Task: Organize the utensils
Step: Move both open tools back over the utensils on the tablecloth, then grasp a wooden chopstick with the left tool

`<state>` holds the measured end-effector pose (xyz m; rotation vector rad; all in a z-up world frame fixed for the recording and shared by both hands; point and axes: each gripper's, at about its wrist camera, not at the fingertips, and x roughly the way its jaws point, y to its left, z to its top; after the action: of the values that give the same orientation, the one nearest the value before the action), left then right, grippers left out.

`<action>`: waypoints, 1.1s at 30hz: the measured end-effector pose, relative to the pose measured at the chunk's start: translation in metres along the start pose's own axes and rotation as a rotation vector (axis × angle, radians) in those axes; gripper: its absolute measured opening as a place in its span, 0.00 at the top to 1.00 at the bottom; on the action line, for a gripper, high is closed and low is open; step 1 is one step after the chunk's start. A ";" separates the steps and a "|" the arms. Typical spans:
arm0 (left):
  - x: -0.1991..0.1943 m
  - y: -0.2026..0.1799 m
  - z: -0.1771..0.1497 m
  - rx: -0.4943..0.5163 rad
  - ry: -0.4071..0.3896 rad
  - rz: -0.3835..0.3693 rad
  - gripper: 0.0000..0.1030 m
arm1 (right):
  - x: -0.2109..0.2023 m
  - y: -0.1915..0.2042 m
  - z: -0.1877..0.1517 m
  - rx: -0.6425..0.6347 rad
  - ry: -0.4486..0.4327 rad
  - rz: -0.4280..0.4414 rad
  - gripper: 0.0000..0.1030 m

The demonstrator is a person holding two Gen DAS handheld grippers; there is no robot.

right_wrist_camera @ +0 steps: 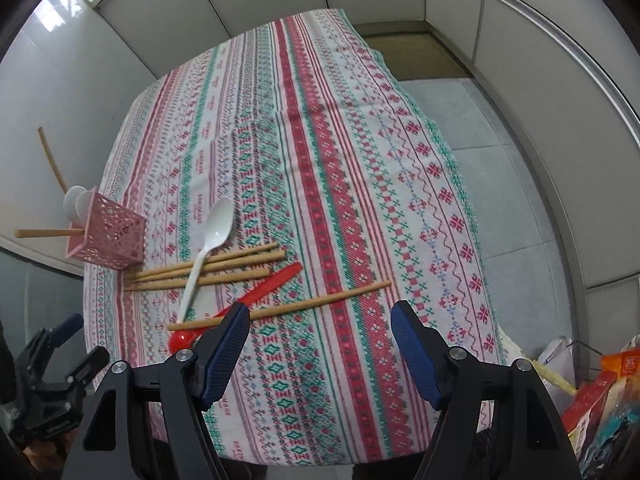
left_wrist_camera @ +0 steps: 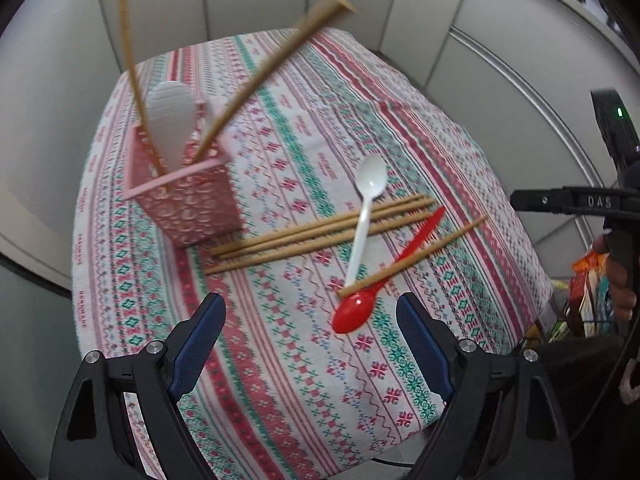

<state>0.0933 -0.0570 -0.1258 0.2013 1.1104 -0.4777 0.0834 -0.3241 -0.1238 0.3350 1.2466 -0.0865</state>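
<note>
A pink perforated basket (left_wrist_camera: 188, 200) stands on the patterned tablecloth (left_wrist_camera: 400, 144) and holds two wooden chopsticks (left_wrist_camera: 256, 80) and white spoons (left_wrist_camera: 170, 116). Beside it lie three wooden chopsticks (left_wrist_camera: 320, 232), a white plastic spoon (left_wrist_camera: 366, 208) across them, a red plastic spoon (left_wrist_camera: 356, 312) and one more chopstick (left_wrist_camera: 412, 258) over it. My left gripper (left_wrist_camera: 312, 316) is open and empty above the near cloth. My right gripper (right_wrist_camera: 320, 328) is open and empty; the single chopstick (right_wrist_camera: 280, 308) and red spoon (right_wrist_camera: 264, 292) lie just beyond its left finger. The basket also shows in the right wrist view (right_wrist_camera: 106, 238).
The table stands in a corner of grey-white wall panels (right_wrist_camera: 520, 40). Colourful snack packets (right_wrist_camera: 604, 392) lie on the floor right of the table. The other gripper shows at the right edge of the left wrist view (left_wrist_camera: 576, 200) and at the lower left of the right wrist view (right_wrist_camera: 52, 360).
</note>
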 end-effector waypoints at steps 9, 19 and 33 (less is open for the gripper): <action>0.049 -0.064 -0.001 0.197 0.080 0.004 0.26 | 0.013 -0.025 0.003 0.049 0.050 -0.030 0.28; 0.094 -0.134 0.042 0.408 0.087 -0.087 0.61 | 0.006 -0.073 0.005 0.165 0.041 -0.061 0.28; 0.136 -0.194 0.070 0.564 0.120 -0.130 0.72 | 0.005 -0.118 0.003 0.279 0.051 -0.068 0.28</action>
<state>0.1080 -0.2919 -0.2020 0.6598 1.0888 -0.9003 0.0591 -0.4363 -0.1516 0.5385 1.2986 -0.3136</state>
